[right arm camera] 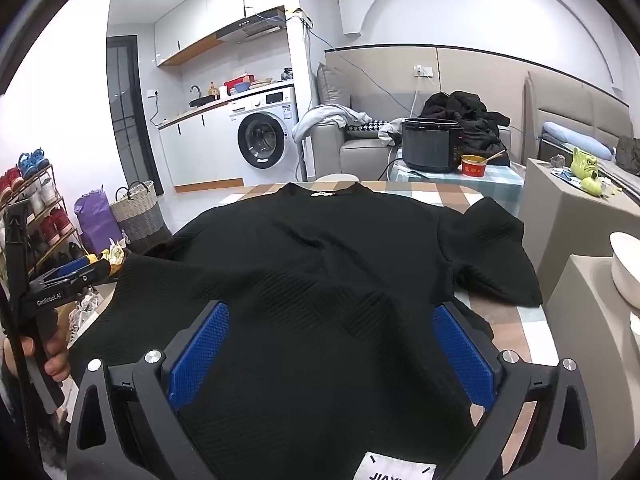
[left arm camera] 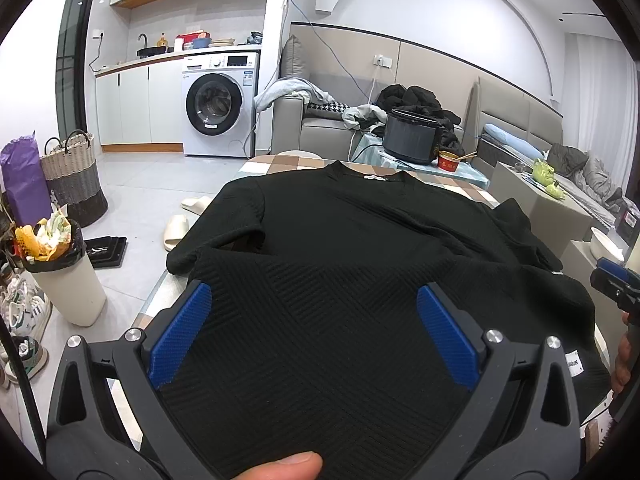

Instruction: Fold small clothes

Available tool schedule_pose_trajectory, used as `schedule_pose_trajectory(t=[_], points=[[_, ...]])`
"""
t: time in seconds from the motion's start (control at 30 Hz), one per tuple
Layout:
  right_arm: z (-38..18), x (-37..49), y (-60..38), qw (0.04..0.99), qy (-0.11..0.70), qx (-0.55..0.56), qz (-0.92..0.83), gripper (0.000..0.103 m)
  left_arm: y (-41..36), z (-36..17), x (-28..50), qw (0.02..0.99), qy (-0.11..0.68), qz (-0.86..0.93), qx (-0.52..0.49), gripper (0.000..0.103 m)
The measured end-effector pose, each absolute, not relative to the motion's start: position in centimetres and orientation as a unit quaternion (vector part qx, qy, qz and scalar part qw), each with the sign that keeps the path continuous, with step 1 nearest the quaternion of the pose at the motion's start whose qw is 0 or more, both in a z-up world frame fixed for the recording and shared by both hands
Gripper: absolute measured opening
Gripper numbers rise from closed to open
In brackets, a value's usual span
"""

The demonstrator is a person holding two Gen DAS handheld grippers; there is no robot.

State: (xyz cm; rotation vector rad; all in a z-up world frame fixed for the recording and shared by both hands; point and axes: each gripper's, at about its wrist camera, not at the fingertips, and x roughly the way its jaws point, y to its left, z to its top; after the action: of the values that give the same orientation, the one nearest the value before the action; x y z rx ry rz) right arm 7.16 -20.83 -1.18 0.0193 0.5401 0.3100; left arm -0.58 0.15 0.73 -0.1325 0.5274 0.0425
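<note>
both tools, left tool (left arm camera: 314,300) and right tool (right arm camera: 332,320), gape over black shirt (left arm camera: 360,232).

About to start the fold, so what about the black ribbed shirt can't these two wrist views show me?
- Black ribbed shirt: near hem cut off by the bottom edge, both views.
- White label: print cut off by the bottom edge, right wrist view.
- Checked tablecloth: mostly hidden under the shirt.
- Neck tag: too small to read.
</note>
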Motion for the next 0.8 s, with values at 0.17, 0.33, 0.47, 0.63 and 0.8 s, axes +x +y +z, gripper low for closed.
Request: schedule_pose_trajectory(t=[0.17,0.33,0.47,0.63,0.8], points=[[-1.07,6.95,-20.84,0.953,0.265,0.008,0.149,0.103,0.00,0.71,-0.49,0.963,0.260,0.020,-0.064,0.102],[-1.11,6.79,-20.88,0.954,0.262,0.010,0.144,0.103,0.06,0.81,-0.56,0.963,0.260,0.022,-0.065,0.102],[-0.92,6.71,-21.01,0.954,0.264,0.011,0.141,0.103,0.08,0.97,-0.53,0.963,0.259,0.021,-0.065,0.102],[-0.82,6.69,-21.12,0.955,0.266,0.009,0.133,0.103,0.10,1.01,-0.55,0.964,0.258,0.021,-0.066,0.102],[-0.86,6.93,-21.33,0.954,0.272,0.011,0.128,0.103,-0.08,1.47,-0.57,0.964,0.257,0.019,-0.063,0.102]])
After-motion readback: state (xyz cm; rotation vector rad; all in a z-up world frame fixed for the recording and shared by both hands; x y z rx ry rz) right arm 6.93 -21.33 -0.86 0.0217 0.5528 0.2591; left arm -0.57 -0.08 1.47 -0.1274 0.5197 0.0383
